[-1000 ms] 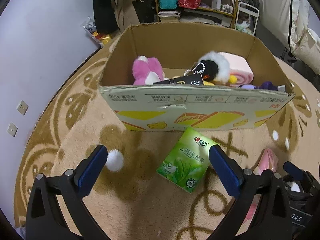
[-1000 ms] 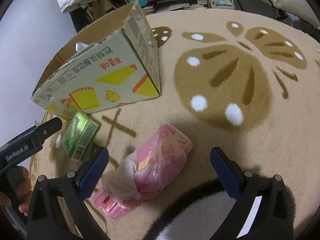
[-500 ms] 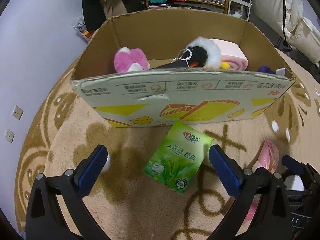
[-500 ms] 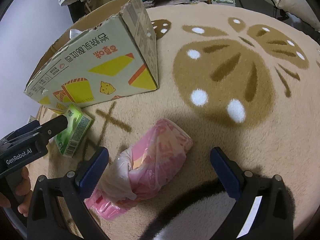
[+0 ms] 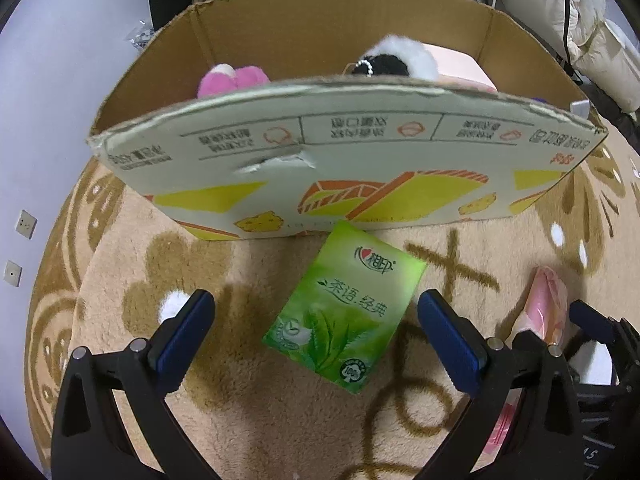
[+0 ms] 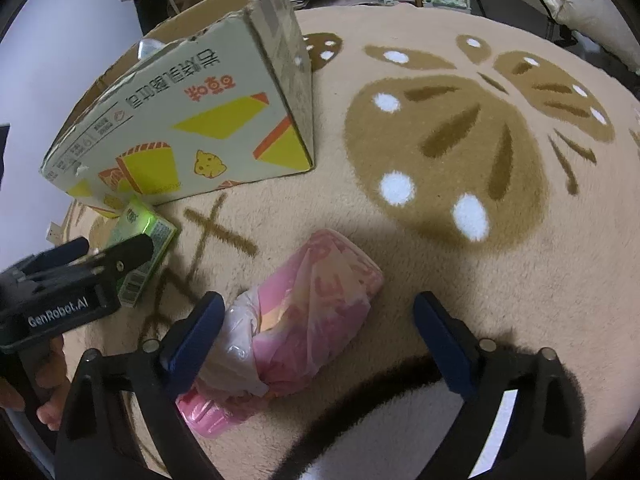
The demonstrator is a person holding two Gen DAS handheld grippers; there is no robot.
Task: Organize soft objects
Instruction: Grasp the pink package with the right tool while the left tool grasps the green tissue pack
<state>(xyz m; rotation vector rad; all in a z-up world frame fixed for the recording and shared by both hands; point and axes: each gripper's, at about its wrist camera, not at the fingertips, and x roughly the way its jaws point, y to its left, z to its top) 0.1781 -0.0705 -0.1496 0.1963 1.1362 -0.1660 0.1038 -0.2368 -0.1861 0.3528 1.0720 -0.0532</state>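
Observation:
A green tissue pack [image 5: 344, 308] lies flat on the rug against the front wall of a cardboard box [image 5: 352, 160]. My left gripper [image 5: 316, 328] is open and straddles the pack's near end without touching it. The box holds a pink plush [image 5: 234, 78], a black and white fluffy toy [image 5: 394, 60] and a pink roll [image 5: 460, 66]. A pink plastic-wrapped pack [image 6: 308, 332] lies on the rug between the fingers of my open right gripper [image 6: 316, 340]. The right wrist view also shows the green tissue pack [image 6: 142, 236], the box [image 6: 188, 120] and the left gripper's body.
A small white pom-pom [image 5: 172, 304] rests on the rug beside the left gripper's left finger. The round tan rug [image 6: 460, 200] stretches right of the box. Shelves, bags and hanging clothes stand behind the box. A hand [image 6: 48, 392] holds the left gripper's handle.
The left gripper has moved forward and down toward the box; the tissue pack now sits between its fingers. The right gripper has edged closer to the pink pack. Both stay open.

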